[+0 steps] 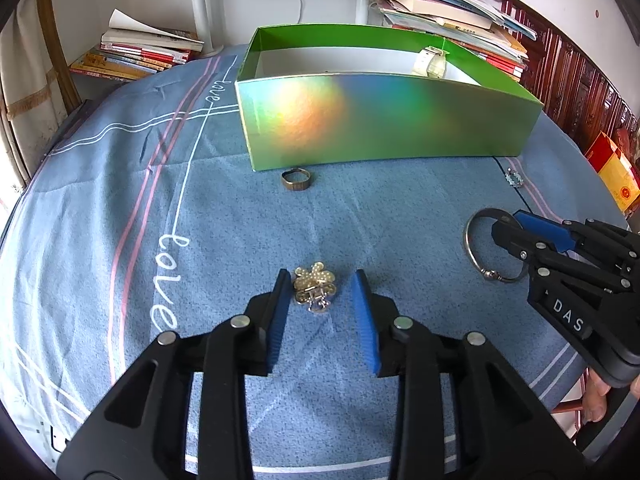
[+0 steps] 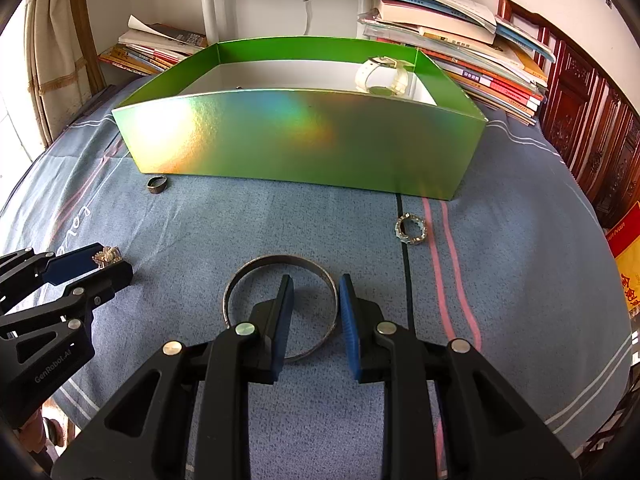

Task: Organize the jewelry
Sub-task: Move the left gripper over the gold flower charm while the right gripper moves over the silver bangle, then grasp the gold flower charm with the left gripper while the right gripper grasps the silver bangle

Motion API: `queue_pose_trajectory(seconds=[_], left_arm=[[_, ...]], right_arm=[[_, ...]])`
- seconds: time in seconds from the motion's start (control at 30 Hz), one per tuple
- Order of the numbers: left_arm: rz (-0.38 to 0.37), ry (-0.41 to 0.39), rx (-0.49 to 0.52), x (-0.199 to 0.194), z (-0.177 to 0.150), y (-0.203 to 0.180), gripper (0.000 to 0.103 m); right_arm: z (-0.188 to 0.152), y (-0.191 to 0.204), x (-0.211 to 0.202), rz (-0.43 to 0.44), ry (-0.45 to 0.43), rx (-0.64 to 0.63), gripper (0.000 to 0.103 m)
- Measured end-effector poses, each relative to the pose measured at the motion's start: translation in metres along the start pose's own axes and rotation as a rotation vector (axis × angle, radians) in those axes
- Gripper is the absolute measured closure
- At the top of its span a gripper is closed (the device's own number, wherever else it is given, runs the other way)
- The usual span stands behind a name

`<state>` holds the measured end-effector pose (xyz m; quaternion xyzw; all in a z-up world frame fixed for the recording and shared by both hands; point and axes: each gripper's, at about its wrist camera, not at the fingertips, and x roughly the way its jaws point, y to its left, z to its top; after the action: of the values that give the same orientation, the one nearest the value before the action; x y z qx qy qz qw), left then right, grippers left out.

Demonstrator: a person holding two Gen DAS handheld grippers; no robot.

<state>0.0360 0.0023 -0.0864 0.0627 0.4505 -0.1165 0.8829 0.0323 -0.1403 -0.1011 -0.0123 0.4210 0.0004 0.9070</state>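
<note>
Gold brooch, bangle, two rings on cloth, perhaps watch in box

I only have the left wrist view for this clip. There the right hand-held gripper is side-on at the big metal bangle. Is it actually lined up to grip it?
Observer: The right wrist view shows the right hand-held gripper open, with one finger inside the bangle and the other outside. The rim sits between them and is not yet clamped.
Operator: And the pale thing I half-see inside the green box?
Observer: It is a white-strapped watch, in the far right corner of the green box.
</note>
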Motion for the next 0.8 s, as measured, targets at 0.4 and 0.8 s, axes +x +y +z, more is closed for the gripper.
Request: queue_pose_trajectory(seconds=[0.4, 0.8], left_arm=[[0.001, 0.003, -0.009, 0.0, 0.0, 0.003, 0.068], [0.017, 0.013, -0.028, -0.002, -0.001, 0.013, 0.056]], right_arm=[[-0.014, 0.01, -0.014, 0.075, 0.046, -0.043, 0.084], [-0.009, 0.007, -0.009, 0.023, 0.021, -0.026, 0.08]])
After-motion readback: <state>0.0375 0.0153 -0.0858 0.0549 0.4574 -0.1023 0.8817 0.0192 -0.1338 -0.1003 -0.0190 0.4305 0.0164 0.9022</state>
